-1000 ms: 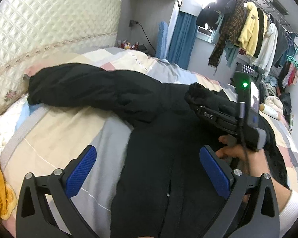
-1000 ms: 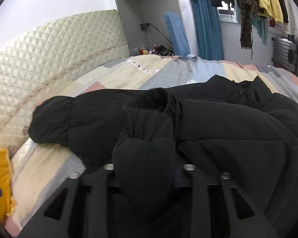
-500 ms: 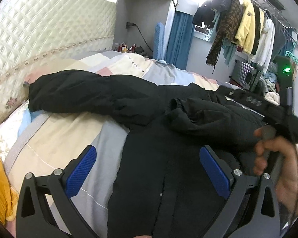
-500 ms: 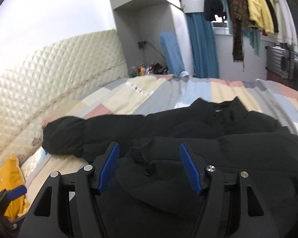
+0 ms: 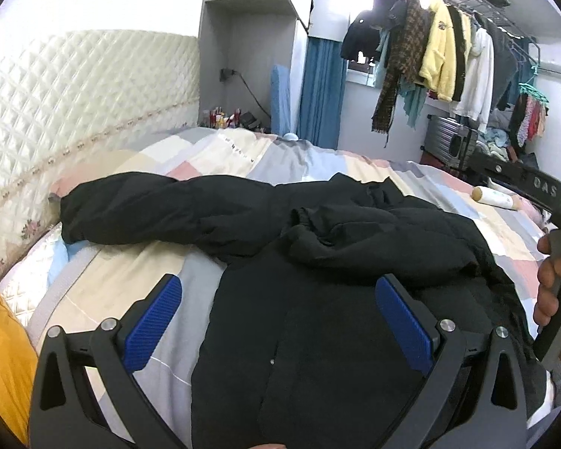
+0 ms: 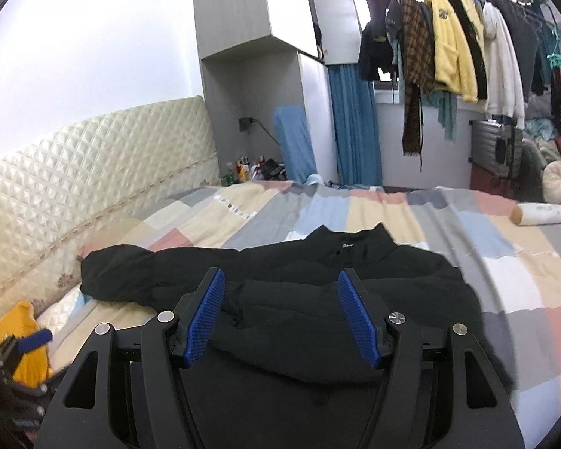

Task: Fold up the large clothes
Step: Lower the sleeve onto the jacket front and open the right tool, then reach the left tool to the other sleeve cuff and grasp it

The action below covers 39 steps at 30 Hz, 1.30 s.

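Observation:
A large black padded jacket (image 5: pixel 318 318) (image 6: pixel 318 321) lies spread on the patchwork bed (image 5: pixel 104 292) (image 6: pixel 505 269). One sleeve (image 5: pixel 161 209) stretches left toward the headboard. The other sleeve (image 5: pixel 374 239) (image 6: pixel 299 318) lies folded across the jacket's chest, its cuff pointing left. My left gripper (image 5: pixel 280 318) hovers open above the jacket's lower front, with nothing between its blue pads. My right gripper (image 6: pixel 280 321) hangs above the folded sleeve, its jaws still opening and nothing gripped. In the left wrist view a hand (image 5: pixel 553 280) holds the right gripper's handle at the far right.
A quilted cream headboard (image 5: pixel 74 104) (image 6: pixel 93 164) runs along the left. Yellow cloth (image 5: pixel 0 336) (image 6: pixel 22 340) lies at the near left. A white bottle (image 5: pixel 497 196) (image 6: pixel 538 213) rests on the bed's right side. Several garments hang on a rail (image 6: pixel 448 37) beyond the bed.
My right gripper let go of the sleeve it carried, leaving it folded across the jacket, then rose and drew back to the right. The left gripper lifted a little and stayed open.

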Tool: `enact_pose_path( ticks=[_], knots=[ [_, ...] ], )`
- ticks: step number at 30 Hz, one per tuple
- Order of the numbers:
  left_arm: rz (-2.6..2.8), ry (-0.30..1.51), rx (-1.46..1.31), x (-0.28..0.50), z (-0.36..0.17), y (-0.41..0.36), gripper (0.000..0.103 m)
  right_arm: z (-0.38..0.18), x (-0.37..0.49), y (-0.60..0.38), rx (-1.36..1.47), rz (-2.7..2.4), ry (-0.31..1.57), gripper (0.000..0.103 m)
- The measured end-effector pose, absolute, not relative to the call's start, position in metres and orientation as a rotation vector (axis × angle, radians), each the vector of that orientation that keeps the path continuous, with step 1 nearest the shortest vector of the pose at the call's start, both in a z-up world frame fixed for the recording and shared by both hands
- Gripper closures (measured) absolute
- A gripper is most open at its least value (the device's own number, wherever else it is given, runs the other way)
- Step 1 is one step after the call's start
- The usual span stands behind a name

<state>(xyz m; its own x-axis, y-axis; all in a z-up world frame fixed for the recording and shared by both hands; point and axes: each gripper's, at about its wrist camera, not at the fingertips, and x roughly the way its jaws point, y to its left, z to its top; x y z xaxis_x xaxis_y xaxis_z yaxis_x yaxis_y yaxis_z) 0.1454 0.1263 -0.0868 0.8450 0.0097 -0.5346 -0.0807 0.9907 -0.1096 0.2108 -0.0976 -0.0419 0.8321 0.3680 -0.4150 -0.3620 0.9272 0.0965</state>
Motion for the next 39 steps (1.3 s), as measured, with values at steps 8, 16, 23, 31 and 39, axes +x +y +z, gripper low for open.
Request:
enact_pose_path(
  ticks=[8,16,23,31,39],
  knots=[
    [0.033,0.558,-0.106,0.128,-0.079,0.112,0.0,-0.069,0.171,-0.151,0.006,0.335,0.447,0.036],
    [0.024,0.557,-0.088,0.118,-0.078,0.097,0.0,-0.094,0.13,-0.187,-0.023,0.318,0.437,0.036],
    [0.019,0.565,-0.079,0.115,-0.079,0.087,0.0,-0.103,0.105,-0.212,0.048,0.302,0.471,0.036],
    [-0.013,0.575,-0.09,0.114,-0.083,0.08,0.0,-0.111,0.059,-0.225,0.041,0.267,0.485,0.031],
    [-0.009,0.552,-0.099,0.115,-0.082,0.082,0.0,-0.111,0.029,-0.228,0.074,0.276,0.438,0.019]
  ],
)
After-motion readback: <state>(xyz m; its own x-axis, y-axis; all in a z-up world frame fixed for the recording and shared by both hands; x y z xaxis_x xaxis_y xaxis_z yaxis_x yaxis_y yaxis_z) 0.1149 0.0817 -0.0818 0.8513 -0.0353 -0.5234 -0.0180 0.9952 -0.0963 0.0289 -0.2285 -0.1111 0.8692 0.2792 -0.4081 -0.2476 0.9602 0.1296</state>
